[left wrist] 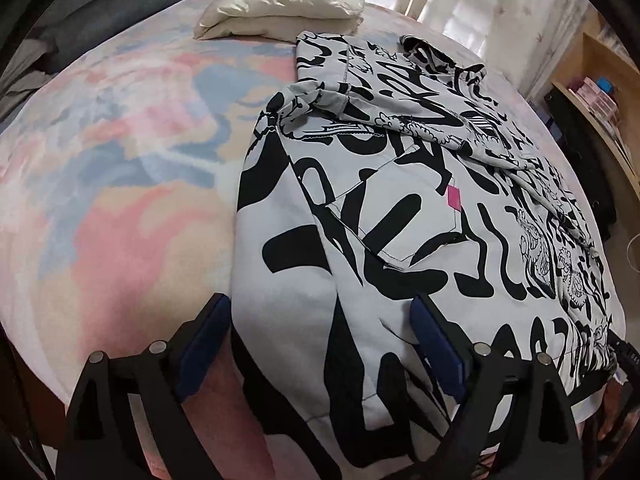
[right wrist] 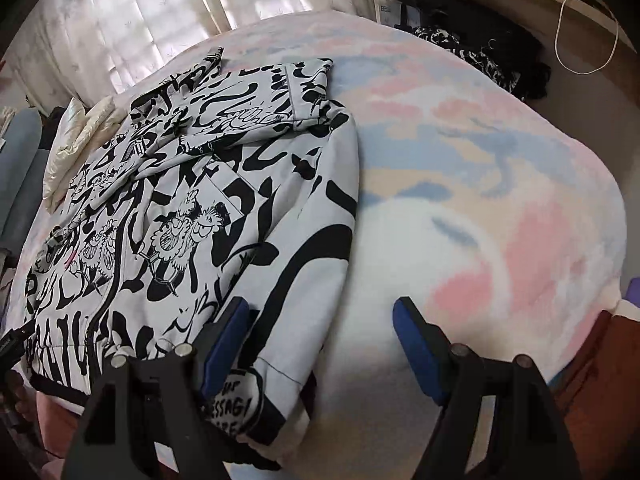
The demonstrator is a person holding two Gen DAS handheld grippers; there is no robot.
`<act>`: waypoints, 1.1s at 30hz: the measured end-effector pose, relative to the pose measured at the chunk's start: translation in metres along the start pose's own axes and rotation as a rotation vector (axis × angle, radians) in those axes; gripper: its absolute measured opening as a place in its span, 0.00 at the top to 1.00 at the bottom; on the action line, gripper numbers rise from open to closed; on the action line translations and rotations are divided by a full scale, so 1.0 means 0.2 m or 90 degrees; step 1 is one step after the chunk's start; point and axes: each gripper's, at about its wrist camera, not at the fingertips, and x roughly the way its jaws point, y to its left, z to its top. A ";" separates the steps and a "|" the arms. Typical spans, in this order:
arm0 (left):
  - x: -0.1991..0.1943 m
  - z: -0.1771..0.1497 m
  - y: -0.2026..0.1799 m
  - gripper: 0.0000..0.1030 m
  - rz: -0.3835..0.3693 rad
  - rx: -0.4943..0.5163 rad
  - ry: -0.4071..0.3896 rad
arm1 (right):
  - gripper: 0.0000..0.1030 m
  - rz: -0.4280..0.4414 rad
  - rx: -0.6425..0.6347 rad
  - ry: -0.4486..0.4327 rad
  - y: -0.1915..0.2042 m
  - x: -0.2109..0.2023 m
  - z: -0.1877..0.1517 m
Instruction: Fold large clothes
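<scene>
**Q:** Tool positions first: where does each one sit, and is anything pinched?

**A:** Both are spread wide and pinch nothing. The left tool (left wrist: 320, 344) hangs over the near left edge of the printed hoodie (left wrist: 400, 220), one pad over the bed cover, the other over the cloth. The right tool (right wrist: 320, 344) straddles the hoodie's near right corner the same way.

**Q:** Where is the garment?

**A:** It lies flat on the pastel bed (left wrist: 120, 180), hem toward six o'clock, hood and folded-in sleeves bunched toward twelve o'clock. A cream pillow (left wrist: 280, 4) sits beyond it at about eleven o'clock.

**Q:** What makes the grasp go well?

**A:** Judging by the layout, the next step is to take both hem corners. Each tool should come down until one pad slips under the edge, so all cloth layers get caught and not the bed cover. Matching corners, lifted evenly, should keep the fold square. Whether the pads touch the fabric yet, I cannot tell.
</scene>
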 end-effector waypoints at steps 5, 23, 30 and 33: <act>0.01 0.00 0.02 0.11 -0.023 -0.003 -0.002 | 0.25 0.038 -0.009 -0.005 0.00 0.01 0.00; -0.01 -0.07 0.06 0.27 -0.110 0.051 -0.046 | 0.28 0.222 -0.060 -0.023 0.05 0.06 -0.05; 0.02 -0.05 0.00 0.24 -0.106 0.076 -0.063 | 0.63 0.249 -0.040 -0.031 0.06 0.11 0.00; 0.02 -0.04 -0.01 0.62 -0.149 0.072 -0.059 | 0.71 0.268 -0.019 -0.028 0.05 0.11 0.01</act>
